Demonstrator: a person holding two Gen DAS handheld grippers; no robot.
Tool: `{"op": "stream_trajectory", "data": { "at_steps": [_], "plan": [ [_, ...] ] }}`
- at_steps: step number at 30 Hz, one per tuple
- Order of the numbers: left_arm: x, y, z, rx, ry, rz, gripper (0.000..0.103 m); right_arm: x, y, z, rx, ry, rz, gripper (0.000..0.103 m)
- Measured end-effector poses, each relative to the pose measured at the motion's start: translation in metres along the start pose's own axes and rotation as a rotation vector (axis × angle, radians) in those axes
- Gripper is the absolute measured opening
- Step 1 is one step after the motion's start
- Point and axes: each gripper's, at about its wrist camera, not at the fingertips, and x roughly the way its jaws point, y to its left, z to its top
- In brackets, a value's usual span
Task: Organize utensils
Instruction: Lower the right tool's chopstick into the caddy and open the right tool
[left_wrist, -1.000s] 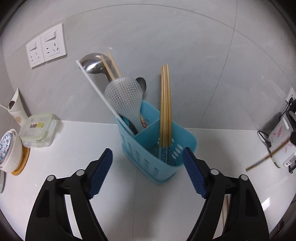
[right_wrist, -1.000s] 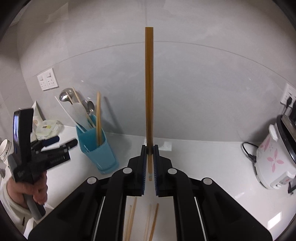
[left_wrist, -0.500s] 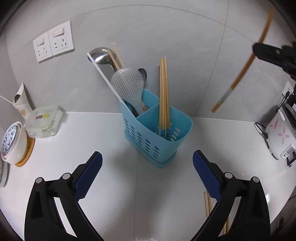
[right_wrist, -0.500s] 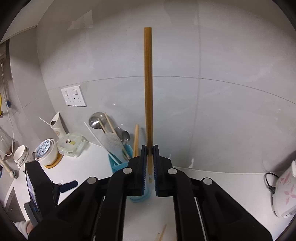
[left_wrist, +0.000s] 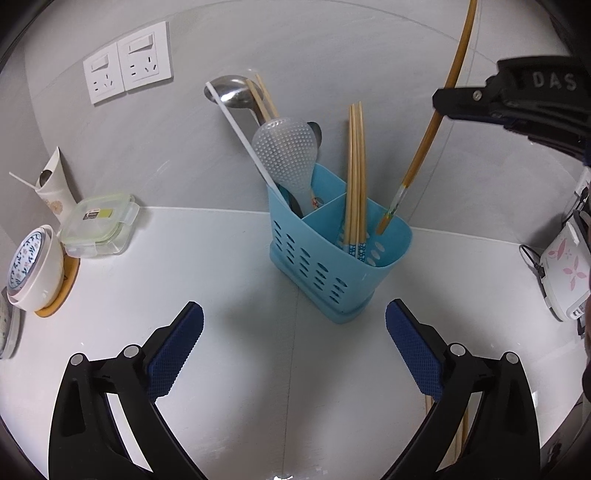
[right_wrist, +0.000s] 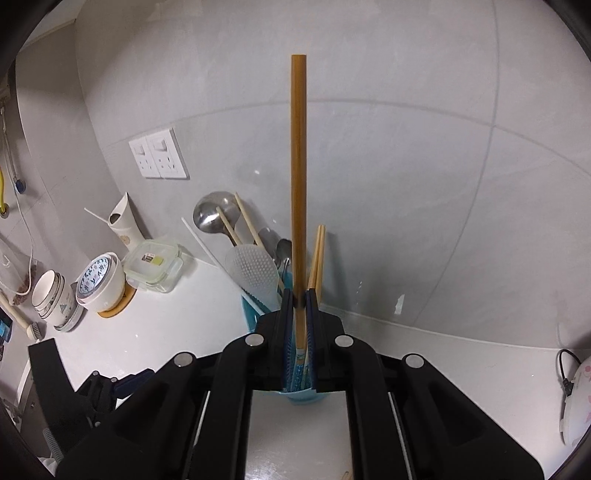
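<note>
right claw (right_wrist: 299, 302) carried its chopstick (left_wrist: 424, 147), tip down, over caddy (left_wrist: 332, 273).

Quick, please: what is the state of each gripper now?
Left gripper: open, holding nothing.
Right gripper: closed on a chopstick.

A blue perforated plastic utensil holder (left_wrist: 334, 258) stands upright at the counter's centre, split into compartments. Its 10 o'clock compartment holds a steel ladle (left_wrist: 231, 90), a dimpled translucent rice paddle (left_wrist: 286, 155) and two leaning chopsticks; its 3 o'clock compartment holds upright bamboo chopsticks (left_wrist: 355, 173) (blue-patterned tips down). One more held chopstick (left_wrist: 424, 147) slants over that compartment, tip just above the rim.
</note>
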Motion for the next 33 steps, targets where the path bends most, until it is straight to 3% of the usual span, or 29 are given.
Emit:
{"op": "stream_trajectory", "data": {
  "at_steps": [13, 27, 32, 33],
  "plan": [
    [0.007, 0.008, -0.003, -0.012, 0.017, -0.014, 0.097, 0.063, 0.001, -0.027, 0.001, 0.147, -0.027, 0.006],
    [0.012, 0.011, -0.003, -0.028, 0.034, -0.015, 0.097, 0.077, 0.001, -0.040, -0.003, 0.186, -0.041, 0.007],
    [0.011, 0.010, -0.002, -0.028, 0.030, -0.011, 0.097, 0.071, 0.005, -0.042, -0.017, 0.165, -0.041, 0.012],
    [0.011, 0.011, -0.002, -0.028, 0.030, -0.012, 0.097, 0.068, 0.004, -0.043, -0.020, 0.159, -0.045, 0.024]
  ]
}}
